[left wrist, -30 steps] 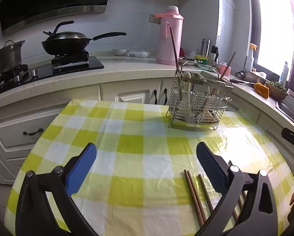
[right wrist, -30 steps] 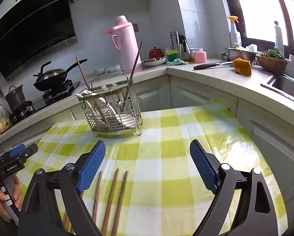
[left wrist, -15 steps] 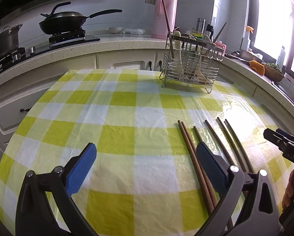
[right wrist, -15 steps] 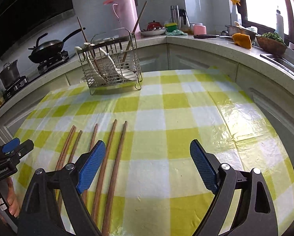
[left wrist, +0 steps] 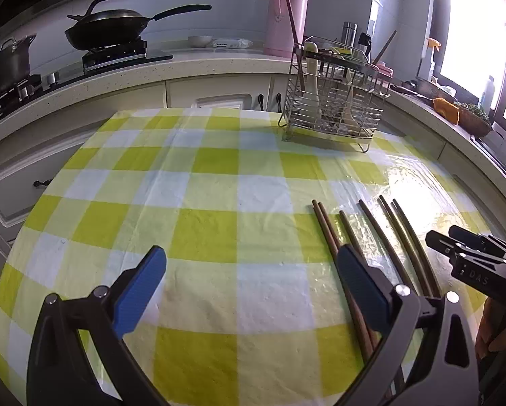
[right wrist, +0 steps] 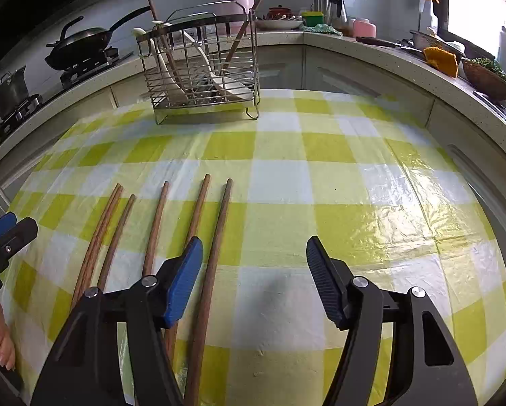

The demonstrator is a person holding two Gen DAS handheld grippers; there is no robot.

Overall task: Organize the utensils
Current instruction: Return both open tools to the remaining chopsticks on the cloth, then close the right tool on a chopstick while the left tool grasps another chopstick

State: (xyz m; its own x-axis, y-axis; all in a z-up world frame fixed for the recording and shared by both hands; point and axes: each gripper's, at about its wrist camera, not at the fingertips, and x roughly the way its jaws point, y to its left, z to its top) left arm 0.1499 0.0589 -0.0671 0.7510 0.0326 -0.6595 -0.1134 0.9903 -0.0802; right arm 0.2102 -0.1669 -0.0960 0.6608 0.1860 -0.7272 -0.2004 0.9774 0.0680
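Observation:
Several brown wooden chopsticks [right wrist: 158, 223] lie side by side on the yellow-checked tablecloth [right wrist: 280, 155]; they also show in the left wrist view [left wrist: 374, 233]. A wire utensil rack [right wrist: 202, 67] with white spoons and chopsticks stands at the table's far edge, also in the left wrist view [left wrist: 334, 105]. My right gripper [right wrist: 253, 270] is open and empty, low over the cloth, its left finger over the rightmost chopsticks. My left gripper [left wrist: 249, 277] is open and empty, left of the chopsticks, its right finger over them.
A kitchen counter wraps around the table, with a pink thermos [left wrist: 286, 13], a wok on a stove [left wrist: 107, 30], a pot [left wrist: 9, 64], a basket of greens [right wrist: 486, 74] and a knife [right wrist: 384, 42]. The right gripper shows in the left wrist view [left wrist: 472, 257].
Both grippers have tilted down and dropped closer to the table. The chopsticks now lie fully in view. The right gripper has narrowed its opening and shifted toward the rightmost chopsticks.

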